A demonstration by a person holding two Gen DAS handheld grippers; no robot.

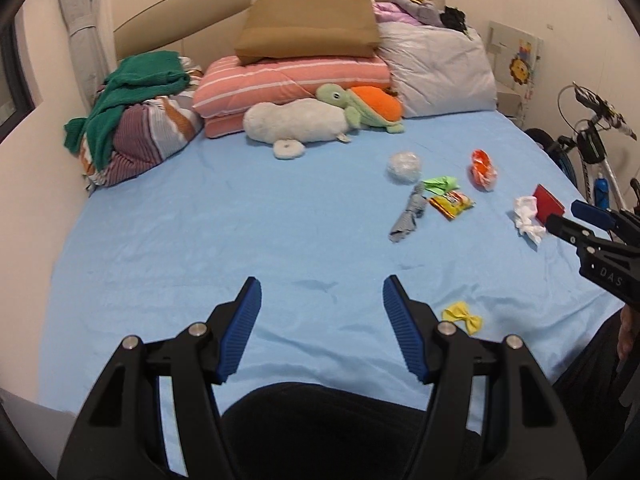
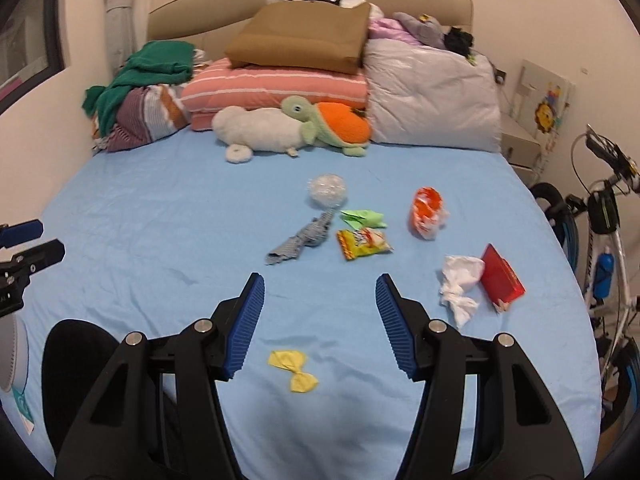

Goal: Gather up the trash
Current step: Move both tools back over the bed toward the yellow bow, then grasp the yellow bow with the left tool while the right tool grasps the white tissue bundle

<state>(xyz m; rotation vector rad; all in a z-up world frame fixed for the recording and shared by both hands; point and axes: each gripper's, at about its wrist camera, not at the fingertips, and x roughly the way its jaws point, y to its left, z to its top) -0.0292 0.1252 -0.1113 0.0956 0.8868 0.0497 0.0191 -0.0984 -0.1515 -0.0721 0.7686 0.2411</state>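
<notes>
Over a bed with a pale blue sheet (image 2: 160, 216), we hold our left gripper (image 1: 322, 322) and right gripper (image 2: 319, 316) spread wide, both empty. Scattered trash lies on the sheet ahead: a crumpled white tissue (image 2: 460, 280) touching a flat red packet (image 2: 502, 276), a yellow snack wrapper (image 2: 362, 243), a crumpled green paper (image 2: 364, 218), an orange-and-white wrapper (image 2: 426, 212) and a clear plastic ball (image 2: 327, 192). A yellow bow-shaped scrap (image 2: 294, 370) lies nearest us, below the right gripper.

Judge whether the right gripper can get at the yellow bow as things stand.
Probably yes: the right gripper is open, the yellow bow lies flat on the blue sheet just below its fingers, nothing between.
</notes>
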